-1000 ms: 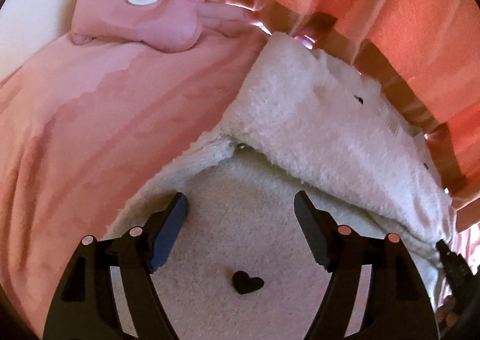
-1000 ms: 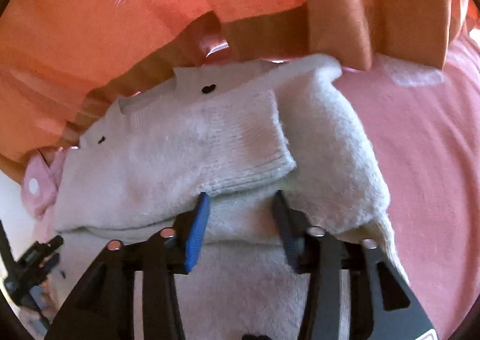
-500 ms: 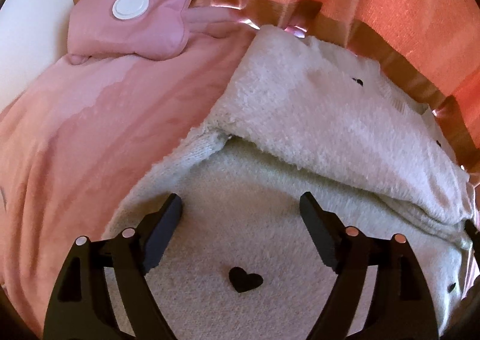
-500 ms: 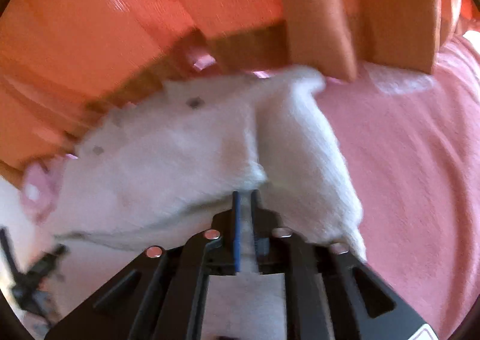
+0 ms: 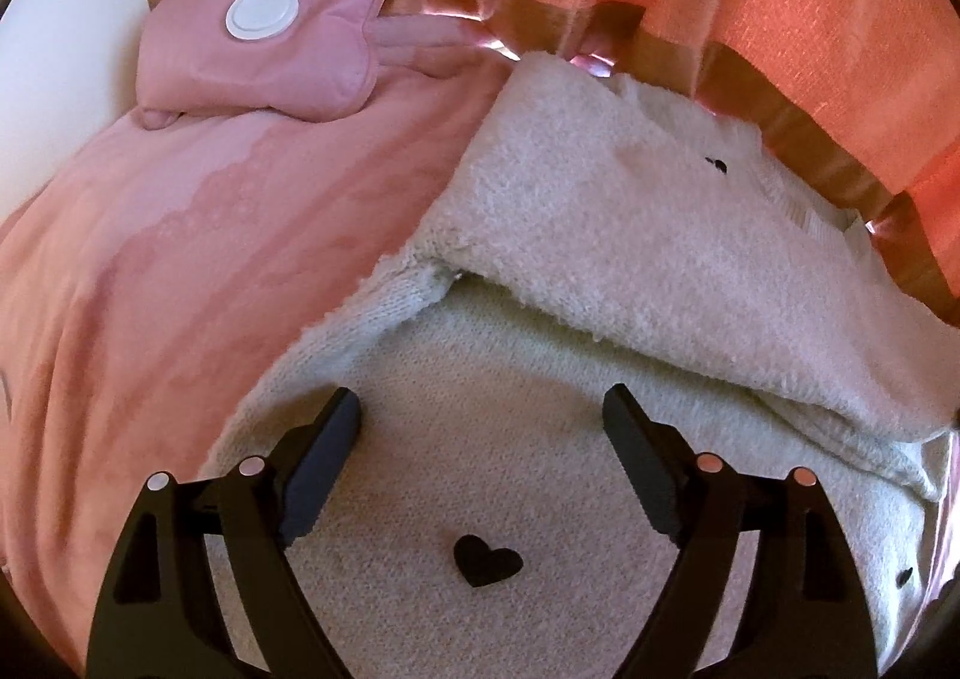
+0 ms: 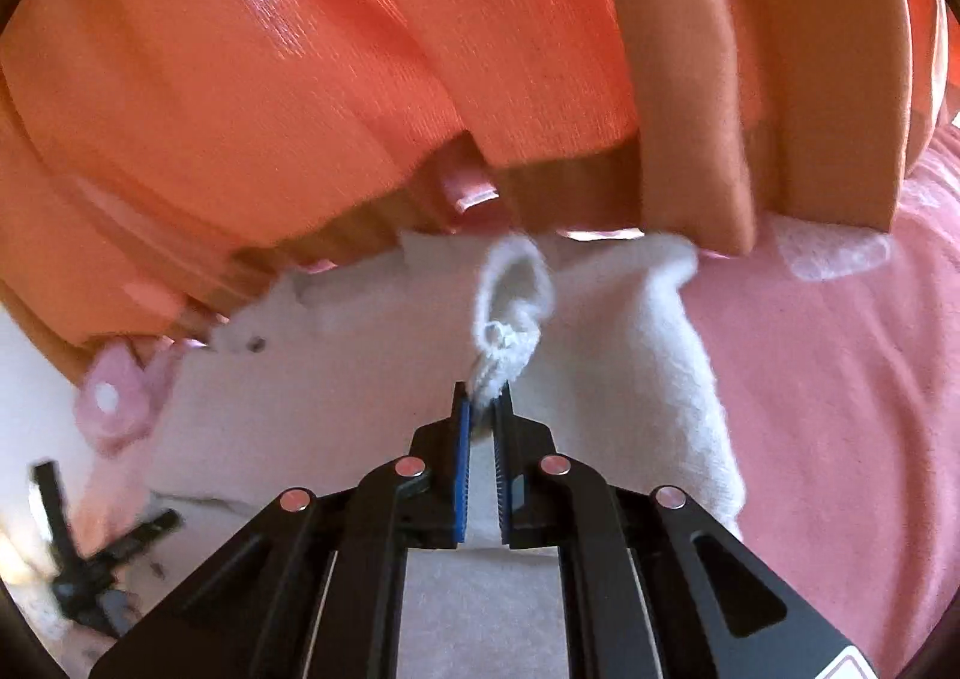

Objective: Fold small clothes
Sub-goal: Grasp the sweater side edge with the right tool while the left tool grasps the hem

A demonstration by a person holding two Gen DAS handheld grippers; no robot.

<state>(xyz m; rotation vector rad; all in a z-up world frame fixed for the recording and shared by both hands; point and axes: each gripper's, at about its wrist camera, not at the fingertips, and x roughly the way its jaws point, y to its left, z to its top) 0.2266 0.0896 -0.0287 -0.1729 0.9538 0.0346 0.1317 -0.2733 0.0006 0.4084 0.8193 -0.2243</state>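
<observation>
Pink bedding (image 5: 180,283) covers the surface, and orange curtains (image 6: 312,79) hang behind it along the far edge. On the bedding a small white fluffy sweater (image 5: 600,235) is spread, with little black hearts (image 5: 485,559) scattered on its cloth. Its upper part is folded over the lower part, so that a thick soft edge is seen across the middle in the left wrist view. Beside the sweater, near the curtains, a pink padded cushion (image 5: 270,55) with a round white button (image 5: 262,12) is placed, touching the bedding but apart from the sweater.

The left gripper (image 5: 480,427) is held just above the flat lower part of the sweater, with its jaws spread wide. Nothing is caught between the dark pads (image 5: 324,457); only the cloth under them is seen. It cannot be told whether the tips touch the cloth.

The right gripper (image 6: 481,394) is closed narrowly on a bunched piece of the sweater (image 6: 630,355), and a loop of white knit (image 6: 510,295) is raised above the blue pads (image 6: 461,469). The rest of the garment is lying below, close to the curtains. At the lower left of the right wrist view a blurred black object (image 6: 78,565) is seen, and what it is cannot be told.
</observation>
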